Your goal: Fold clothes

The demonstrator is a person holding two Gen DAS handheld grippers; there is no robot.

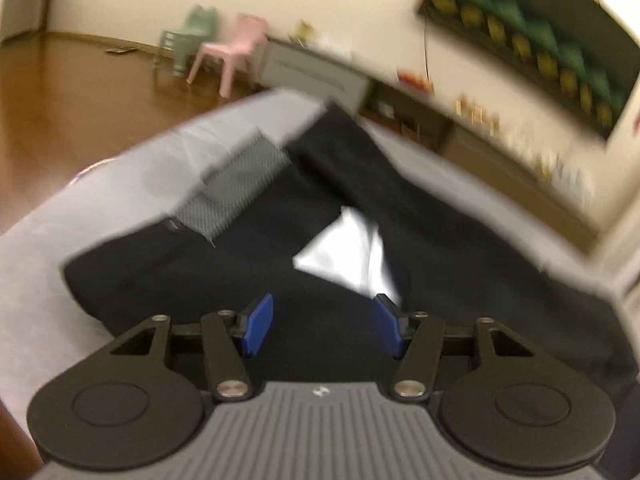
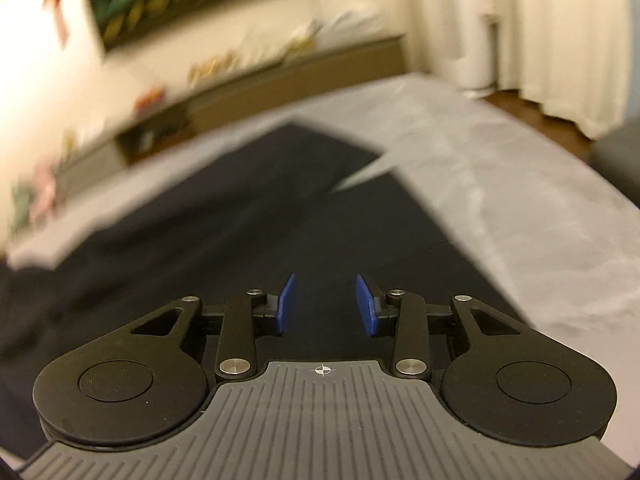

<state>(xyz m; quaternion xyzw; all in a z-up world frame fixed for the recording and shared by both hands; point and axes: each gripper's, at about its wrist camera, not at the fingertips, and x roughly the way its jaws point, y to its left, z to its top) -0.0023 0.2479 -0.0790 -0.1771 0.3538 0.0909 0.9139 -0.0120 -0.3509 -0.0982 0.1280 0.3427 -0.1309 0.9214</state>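
Now both released: left gripper [image 1: 322, 326] and right gripper [image 2: 326, 306] above dark garment [image 1: 248, 272] on grey sheet [image 2: 520, 184], jaws apart, nothing held, likely repositioning for next fold.

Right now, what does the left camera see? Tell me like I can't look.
A black garment lies on a grey-covered surface, a grey mesh patch on it. The left gripper hangs open above it, empty.

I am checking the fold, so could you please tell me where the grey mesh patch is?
In the left wrist view, the grey mesh patch lies left of centre on the black garment, at its upper-left edge beside the grey sheet.
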